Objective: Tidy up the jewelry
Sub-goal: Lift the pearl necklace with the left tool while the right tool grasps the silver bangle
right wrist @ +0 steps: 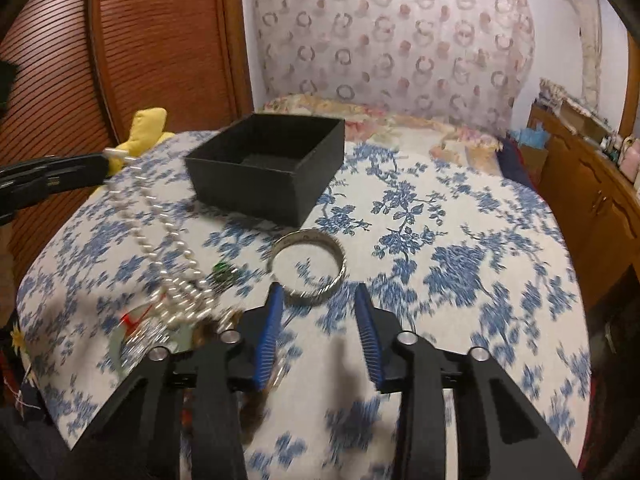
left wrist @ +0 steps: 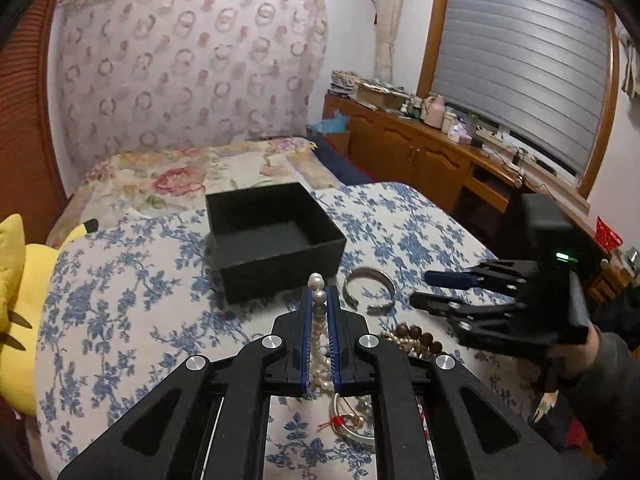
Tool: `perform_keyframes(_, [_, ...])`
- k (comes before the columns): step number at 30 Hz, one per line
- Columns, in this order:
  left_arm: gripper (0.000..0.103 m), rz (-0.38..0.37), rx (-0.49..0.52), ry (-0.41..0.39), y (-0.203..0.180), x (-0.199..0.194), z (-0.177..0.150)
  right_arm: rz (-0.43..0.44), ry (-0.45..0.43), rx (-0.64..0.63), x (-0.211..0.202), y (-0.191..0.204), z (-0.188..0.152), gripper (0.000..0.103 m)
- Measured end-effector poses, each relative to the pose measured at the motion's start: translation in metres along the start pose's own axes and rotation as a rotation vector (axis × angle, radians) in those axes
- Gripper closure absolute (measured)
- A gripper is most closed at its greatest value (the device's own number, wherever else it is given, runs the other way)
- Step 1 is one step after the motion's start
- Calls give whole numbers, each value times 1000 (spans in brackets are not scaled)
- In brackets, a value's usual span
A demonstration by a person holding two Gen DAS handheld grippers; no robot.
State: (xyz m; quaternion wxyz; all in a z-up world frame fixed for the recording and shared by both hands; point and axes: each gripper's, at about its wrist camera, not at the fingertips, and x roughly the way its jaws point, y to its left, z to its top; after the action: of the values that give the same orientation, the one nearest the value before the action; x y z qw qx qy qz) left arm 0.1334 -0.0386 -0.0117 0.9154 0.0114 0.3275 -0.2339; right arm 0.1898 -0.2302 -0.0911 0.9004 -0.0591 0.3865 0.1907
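Note:
My left gripper [left wrist: 320, 291] is shut on a white pearl necklace [left wrist: 316, 280]; two pearls stick out past the tips and the strand hangs down between the fingers. In the right wrist view the necklace [right wrist: 176, 248] runs from the left gripper [right wrist: 102, 160] down to a jewelry pile. An open black box [left wrist: 276, 236] stands just beyond, with nothing visible inside. A silver bangle [right wrist: 308, 264] lies flat before the box. My right gripper [right wrist: 318, 292] stands open over the bangle's near rim, pads not pressing it. A brown bead bracelet [left wrist: 416, 336] lies beside the pile.
Everything rests on a blue-flowered cloth [left wrist: 120, 300]. A second silver ring with a red knot [left wrist: 348, 420] lies under my left gripper. A yellow plush toy [left wrist: 16, 280] sits at the left edge. A bed is behind, a wooden cabinet [left wrist: 420, 148] at the right.

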Motion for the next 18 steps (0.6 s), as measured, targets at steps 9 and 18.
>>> perform_keyframes(9, [97, 22, 17, -41, -1, -15, 17, -46, 101, 2, 50, -12, 22, 85])
perform_keyframes(18, [97, 42, 19, -84, 3, -26, 45, -68, 65, -25, 34, -10, 28, 97])
